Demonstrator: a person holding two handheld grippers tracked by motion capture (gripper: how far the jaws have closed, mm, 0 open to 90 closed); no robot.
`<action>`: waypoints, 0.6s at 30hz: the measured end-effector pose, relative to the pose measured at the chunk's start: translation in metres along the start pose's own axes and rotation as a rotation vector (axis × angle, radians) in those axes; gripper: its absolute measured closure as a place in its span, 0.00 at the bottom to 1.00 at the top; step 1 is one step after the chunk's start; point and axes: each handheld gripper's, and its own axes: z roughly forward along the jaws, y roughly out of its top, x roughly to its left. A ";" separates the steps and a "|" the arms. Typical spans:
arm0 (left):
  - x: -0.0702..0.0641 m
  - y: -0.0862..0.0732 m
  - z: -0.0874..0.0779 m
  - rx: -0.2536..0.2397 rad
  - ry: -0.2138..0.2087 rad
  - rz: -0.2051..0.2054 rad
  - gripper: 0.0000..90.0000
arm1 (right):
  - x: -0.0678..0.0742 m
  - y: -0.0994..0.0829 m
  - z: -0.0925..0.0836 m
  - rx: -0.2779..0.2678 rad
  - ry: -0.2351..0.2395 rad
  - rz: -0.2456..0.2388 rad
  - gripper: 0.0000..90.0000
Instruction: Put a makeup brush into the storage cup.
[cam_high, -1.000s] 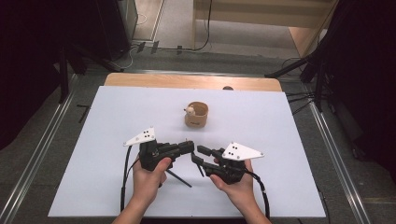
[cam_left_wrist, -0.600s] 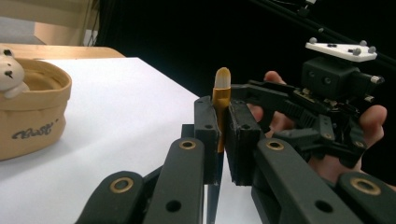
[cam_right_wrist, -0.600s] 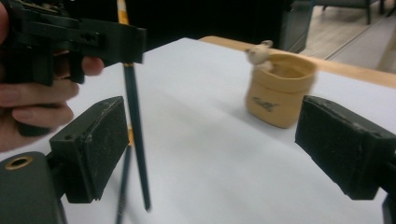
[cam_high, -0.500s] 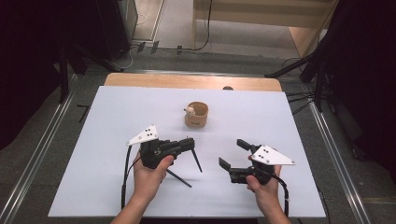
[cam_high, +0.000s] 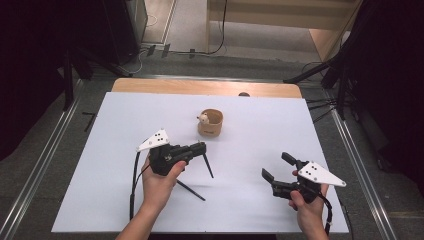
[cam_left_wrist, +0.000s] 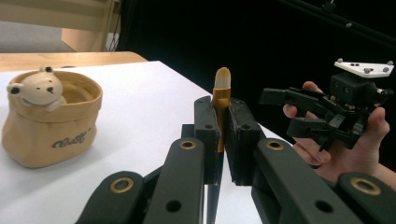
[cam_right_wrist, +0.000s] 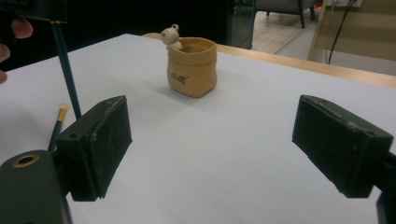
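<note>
Gripping slim dark pencil (cam_high: 207, 165), left hand-held gripper (cam_high: 199, 149), rounded tan pot (cam_high: 210, 123)

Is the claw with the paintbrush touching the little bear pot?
Apart. The high view shows bare white table between the left claw, shut on the paintbrush, and the bear pot.

A grey floor (cam_high: 190, 30) is stretching away beyond the white-covered bench (cam_high: 260, 135), black drapes (cam_high: 45, 60) are hanging left and right, and pale wooden furniture (cam_high: 280, 12) is standing far off.

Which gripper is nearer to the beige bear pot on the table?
Left. The left gripper, shut on a pencil, is just in front of the bear pot. The right gripper, jaws open, is farther off to the right.
</note>
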 end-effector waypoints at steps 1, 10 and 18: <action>0.000 0.001 0.000 0.001 0.002 0.003 0.94 | -0.002 -0.001 -0.002 0.001 -0.010 0.002 0.14; 0.001 0.013 0.000 0.004 0.034 0.035 0.94 | -0.019 -0.012 -0.017 0.007 -0.071 0.017 0.15; 0.007 0.022 0.004 0.004 0.062 0.046 0.94 | -0.032 -0.021 -0.026 0.015 -0.112 0.031 0.15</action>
